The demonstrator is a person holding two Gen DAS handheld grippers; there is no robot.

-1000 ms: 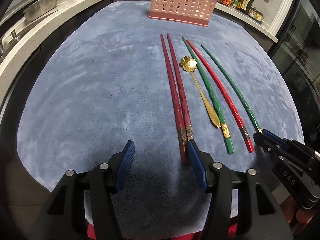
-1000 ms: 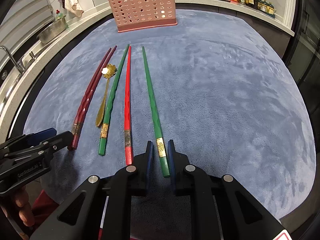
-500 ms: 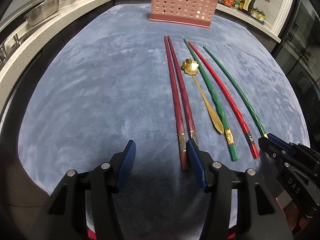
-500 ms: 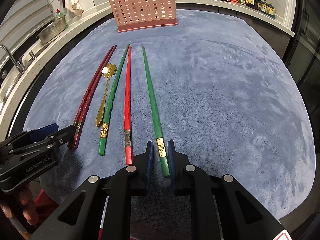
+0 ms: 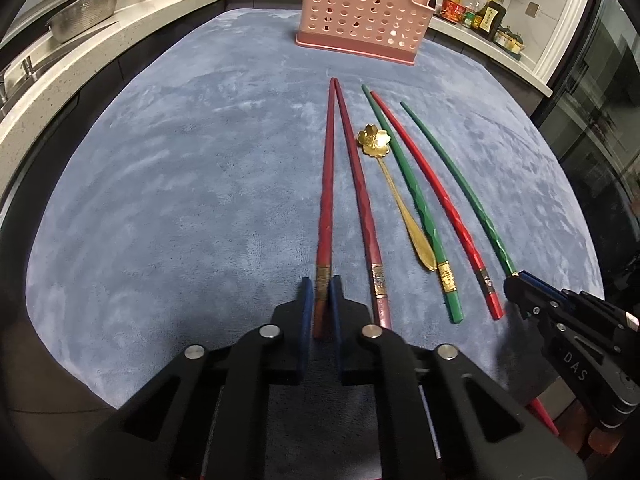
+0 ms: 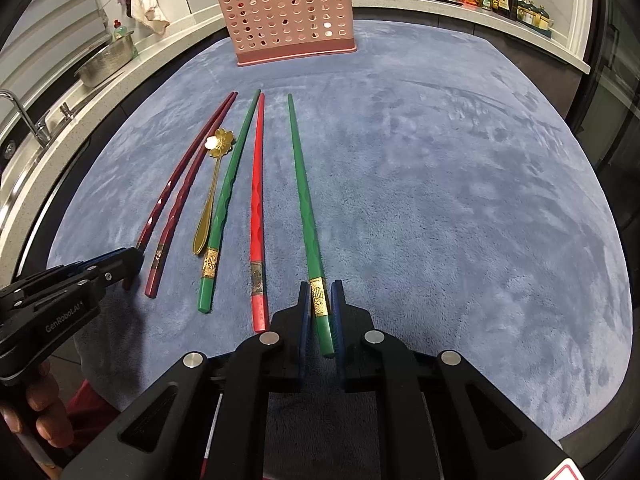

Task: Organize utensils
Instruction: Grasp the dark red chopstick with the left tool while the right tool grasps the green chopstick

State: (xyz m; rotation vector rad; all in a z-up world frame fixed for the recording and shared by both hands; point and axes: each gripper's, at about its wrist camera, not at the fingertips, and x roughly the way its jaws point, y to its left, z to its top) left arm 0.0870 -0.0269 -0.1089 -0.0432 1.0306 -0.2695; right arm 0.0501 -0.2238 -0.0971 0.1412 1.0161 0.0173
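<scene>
Two claws, each clamped on a chopstick end. Left claw point(image 5: 319, 292) has just been closing and its pads now pinch the gold band of the outer dark-red stick point(image 5: 325, 200); its twin point(image 5: 360, 184) lies free just beside, at 3 o'clock. Right claw point(image 6: 320, 300) is shut on the butt of the far green stick point(image 6: 304, 200).

Doing it well, IMO: both grips sit right at the butt, so the long tips will sag or swing. Lift slow, keep the sticks roughly level, check neither twists in the pads before travelling to the pink rack point(image 5: 360, 8) at 12 o'clock on the worktop point(image 5: 180, 200).

Still lying flat between the two held sticks: gold spoon point(image 5: 404, 204), inner green stick point(image 5: 416, 200), bright-red stick point(image 5: 436, 196). All close together, so a sideways drag could knock neighbours, esp. the twin touching near the tips. Straight up first. Rack mouth isn't visible from here; can't tell which slot is free. Worktop path to the rack looks clear.
</scene>
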